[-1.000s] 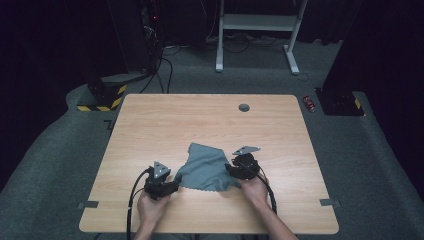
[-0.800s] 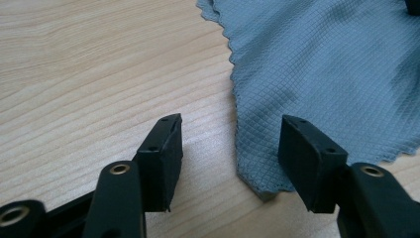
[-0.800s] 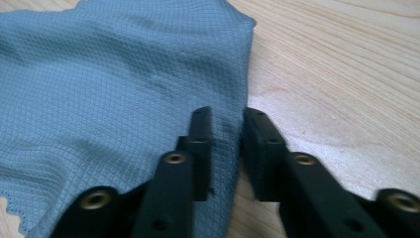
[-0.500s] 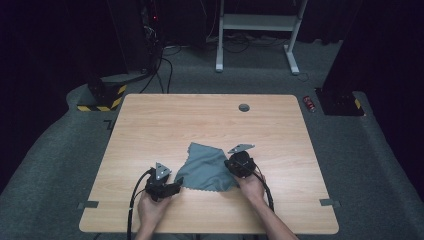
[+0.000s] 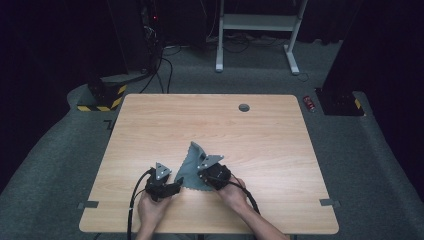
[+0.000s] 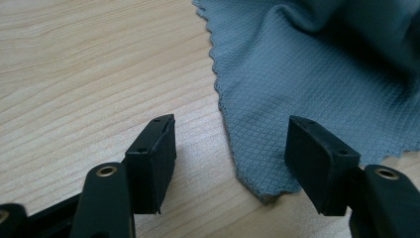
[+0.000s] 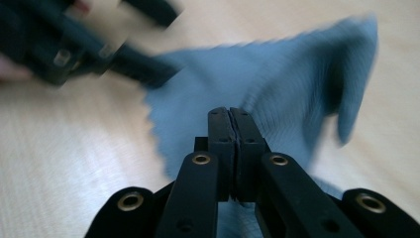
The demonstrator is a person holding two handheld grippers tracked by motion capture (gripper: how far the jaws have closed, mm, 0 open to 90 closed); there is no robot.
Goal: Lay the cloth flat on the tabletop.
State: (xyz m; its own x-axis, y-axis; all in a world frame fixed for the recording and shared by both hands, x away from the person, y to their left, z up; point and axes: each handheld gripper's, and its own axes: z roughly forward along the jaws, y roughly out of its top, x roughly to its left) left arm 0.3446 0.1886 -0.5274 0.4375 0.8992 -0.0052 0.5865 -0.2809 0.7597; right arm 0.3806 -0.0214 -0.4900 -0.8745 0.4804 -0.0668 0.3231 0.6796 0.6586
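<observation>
Cloth pinched at the lower middle of the desk

My right tongs (image 7: 230, 116) are pressed together on the grey cloth (image 5: 190, 167); my left tongs (image 6: 233, 158) stand spread, having just opened, a cloth corner lying loose between them.

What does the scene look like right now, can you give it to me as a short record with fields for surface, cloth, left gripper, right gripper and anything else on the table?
surface: wooden table
cloth: grey-blue cloth, rumpled, near the front edge
left gripper: left gripper, jaws apart, a cloth corner between them, pads not pressing it
right gripper: right gripper, jaws shut, pinching the cloth
other: round cable hole near the far edge
</observation>
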